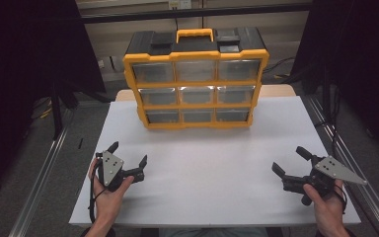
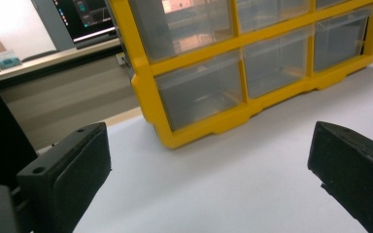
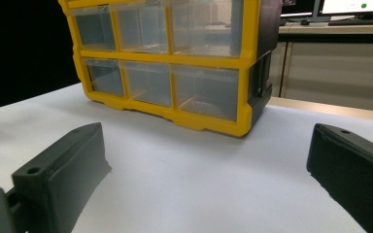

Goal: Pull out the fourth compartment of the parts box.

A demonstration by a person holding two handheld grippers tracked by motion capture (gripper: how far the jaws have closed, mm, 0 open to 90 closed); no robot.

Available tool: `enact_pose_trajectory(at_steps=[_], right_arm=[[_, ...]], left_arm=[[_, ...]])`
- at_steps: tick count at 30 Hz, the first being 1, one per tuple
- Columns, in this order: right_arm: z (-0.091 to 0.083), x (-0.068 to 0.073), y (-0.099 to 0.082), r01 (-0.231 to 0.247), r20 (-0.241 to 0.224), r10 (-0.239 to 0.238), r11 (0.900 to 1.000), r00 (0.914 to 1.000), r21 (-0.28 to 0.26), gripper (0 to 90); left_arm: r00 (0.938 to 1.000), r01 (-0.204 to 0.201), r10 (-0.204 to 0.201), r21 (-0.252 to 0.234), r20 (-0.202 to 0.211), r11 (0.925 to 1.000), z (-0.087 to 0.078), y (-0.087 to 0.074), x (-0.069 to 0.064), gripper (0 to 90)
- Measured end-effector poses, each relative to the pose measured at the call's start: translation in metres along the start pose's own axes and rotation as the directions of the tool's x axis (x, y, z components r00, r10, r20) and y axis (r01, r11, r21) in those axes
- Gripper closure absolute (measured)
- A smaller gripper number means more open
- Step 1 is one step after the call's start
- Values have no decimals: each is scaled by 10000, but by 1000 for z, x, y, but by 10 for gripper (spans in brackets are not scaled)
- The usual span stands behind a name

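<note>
Nearest the person, both hands rest low on the white counter [image 1: 212, 163], each holding a set of tongs. The left tongs [image 1: 128, 154] sit near the front left corner with the jaws spread wide and nothing between them; in the left gripper view only bare counter lies between the two black pads. The right tongs [image 1: 290, 160] sit near the front right edge, jaws likewise spread and empty, pointing inward and toward the far side.

Between the tongs and the work lies an open stretch of counter with no loose parts on it.

Farther back, at the far middle of the counter, stands the yellow drawer organizer [image 1: 196, 79], upright, with a yellow carry handle [image 1: 194, 34] on its black top. Its three rows of clear drawers [image 1: 197, 95] all appear pushed in flush with the frame, and as far as the gripper views show, the lower drawers look empty, though reflections make this hard to confirm.

Judging from this, the work has not begun: both tongs are well apart from the organizer, no drawer is pulled, nothing is held. Everything remains to be done, starting with a reach toward a drawer.
</note>
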State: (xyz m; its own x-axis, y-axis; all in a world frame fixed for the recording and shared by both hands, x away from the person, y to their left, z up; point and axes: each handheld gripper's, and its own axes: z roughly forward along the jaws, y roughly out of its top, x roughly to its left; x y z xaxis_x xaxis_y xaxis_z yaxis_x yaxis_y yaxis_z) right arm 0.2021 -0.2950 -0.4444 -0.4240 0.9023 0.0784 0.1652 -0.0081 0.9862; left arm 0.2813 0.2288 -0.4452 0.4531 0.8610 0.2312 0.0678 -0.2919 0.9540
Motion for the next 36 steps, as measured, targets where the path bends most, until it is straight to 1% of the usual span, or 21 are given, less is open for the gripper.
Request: enact_pose_trajectory(at_steps=[3,4,5,7,8,11,14,17,19,20,22,23,26,27,28,30,32,33,34,35,36], right_arm=[[-1,-1,0,45,-39,-45,10000,10000,47,6],[-1,-1,0,23,33,-23,10000,10000,32,7],[-1,-1,0,-37,69,37,10000,10000,37,7],[-1,-2,-1,-104,63,104,9999,9999,24,7],[-1,-3,-1,-130,57,130,9999,9999,75,7],[-1,-4,-1,-117,72,117,9999,9999,62,7],[-1,-4,-2,-128,76,127,9999,9999,69,7],[0,-3,-1,-174,62,174,9998,9998,62,7],[1,-3,-2,-84,95,83,9999,9999,117,7],[2,-3,-2,-76,112,75,9999,9999,85,8],[4,-3,-2,-80,146,79,9999,9999,92,8],[4,-3,-2,-75,127,73,9998,9999,164,8],[5,-3,-2,-52,104,50,9999,9999,150,8],[5,-3,-2,-40,80,39,9998,10000,187,8],[5,-3,-2,-47,61,45,9997,10000,219,8],[6,-3,-3,-63,47,62,9998,10000,190,8],[7,-3,-3,-35,46,34,9999,10000,167,8],[7,-2,-3,-8,2,8,9999,10000,163,8],[6,-2,-2,18,53,-19,9998,10000,189,9],[6,-2,-2,18,53,-19,9998,10000,189,9],[6,-2,-2,-5,3,5,9998,10000,184,9]], left_arm=[[9996,254,-252,-283,84,9993,5,1,2,13],[9997,204,-200,-242,146,9995,7,1,2,13],[9998,82,-79,-185,197,9998,7,1,3,13],[10000,-22,25,-390,76,9992,11,1,3,12],[9993,-366,365,-384,-26,9986,14,3,4,13],[9987,-505,502,-572,-66,9971,18,4,5,15],[9948,-1022,1021,-484,-55,9936,24,5,5,17],[9913,-1317,1319,-474,11,9902,35,5,4,21],[9892,-1463,1463,-492,-35,9880,38,7,6,21],[9913,-1317,1319,-561,-2,9897,40,9,6,23],[9918,-1267,1274,-597,81,9901,43,12,7,28],[9875,-1575,1570,-489,-125,9863,47,17,9,28],[9855,-1694,1691,-504,-112,9843,52,22,11,28],[9813,-1925,1920,-442,-161,9803,54,25,12,28],[9800,-1987,1983,-443,-128,9791,57,26,12,28],[9798,-1999,2000,-277,34,9794,63,29,13,46],[9802,-1982,1982,-243,-32,9799,65,29,12,45],[9705,-2413,2413,-191,-25,9703,68,30,13,45],[9651,-2619,2619,-215,-52,9648,70,30,12,45],[9651,-2619,2619,-215,-52,9648,70,30,12,46],[9528,-3035,3034,-148,-98,9527,74,32,13,48]])
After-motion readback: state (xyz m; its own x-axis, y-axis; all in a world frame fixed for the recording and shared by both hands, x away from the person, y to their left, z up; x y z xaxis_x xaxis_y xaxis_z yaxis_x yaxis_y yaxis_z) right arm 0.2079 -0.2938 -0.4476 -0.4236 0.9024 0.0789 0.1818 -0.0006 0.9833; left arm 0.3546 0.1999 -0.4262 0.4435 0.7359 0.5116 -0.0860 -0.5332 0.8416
